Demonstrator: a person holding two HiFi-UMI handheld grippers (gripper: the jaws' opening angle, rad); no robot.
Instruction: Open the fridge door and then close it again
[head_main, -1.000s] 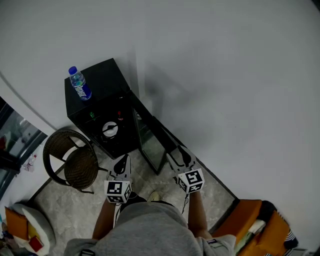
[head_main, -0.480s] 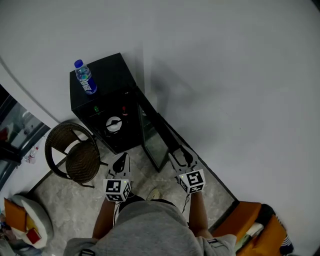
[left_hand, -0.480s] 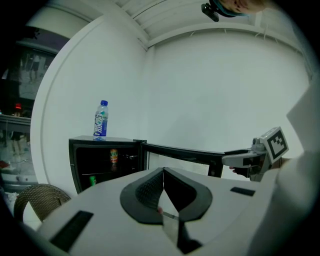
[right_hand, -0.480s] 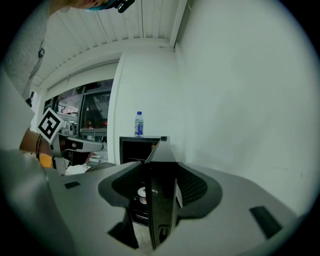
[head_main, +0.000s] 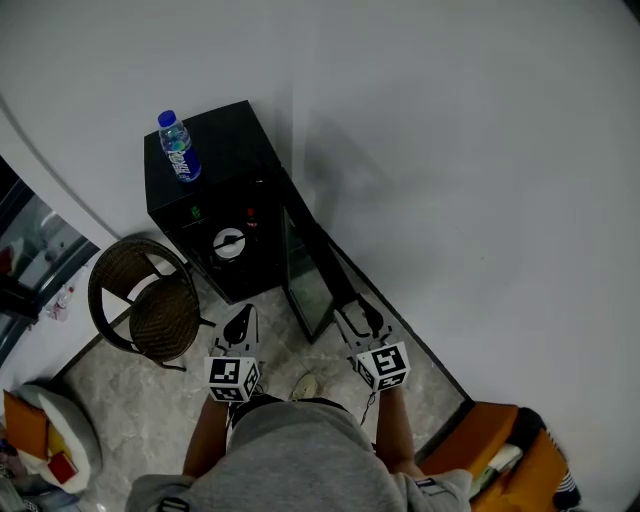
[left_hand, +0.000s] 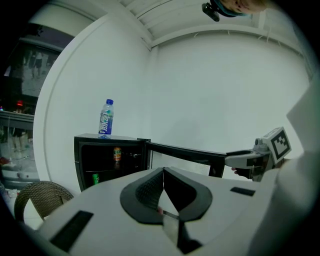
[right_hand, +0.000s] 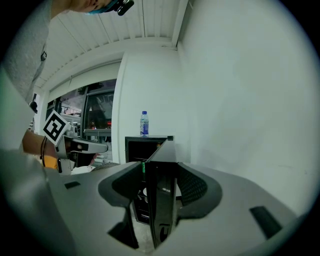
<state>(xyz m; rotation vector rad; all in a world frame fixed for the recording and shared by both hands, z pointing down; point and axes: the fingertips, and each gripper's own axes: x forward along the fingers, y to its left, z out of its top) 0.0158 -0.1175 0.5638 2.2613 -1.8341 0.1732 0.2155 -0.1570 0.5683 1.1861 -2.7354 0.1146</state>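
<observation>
Water bottle (head_main: 178, 148): upright on mini fridge (head_main: 225, 140), at 11 o'clock.
Fridge inside: orange can (left_hand: 117, 154) above, green can (left_hand: 95, 178) below.
Left gripper (head_main: 241, 322): closed, empty.
Fridge door (head_main: 305, 285): open, at 12 o'clock.
Right gripper (head_main: 352, 315): clamped on its free edge.

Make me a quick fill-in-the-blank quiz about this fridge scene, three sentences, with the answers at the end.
The water bottle stands on ___ of the fridge.
The fridge door, its edge in the right claw, stands ___.
The left claw is ___ and holds nothing.
Missing words: top; open; shut.
</observation>
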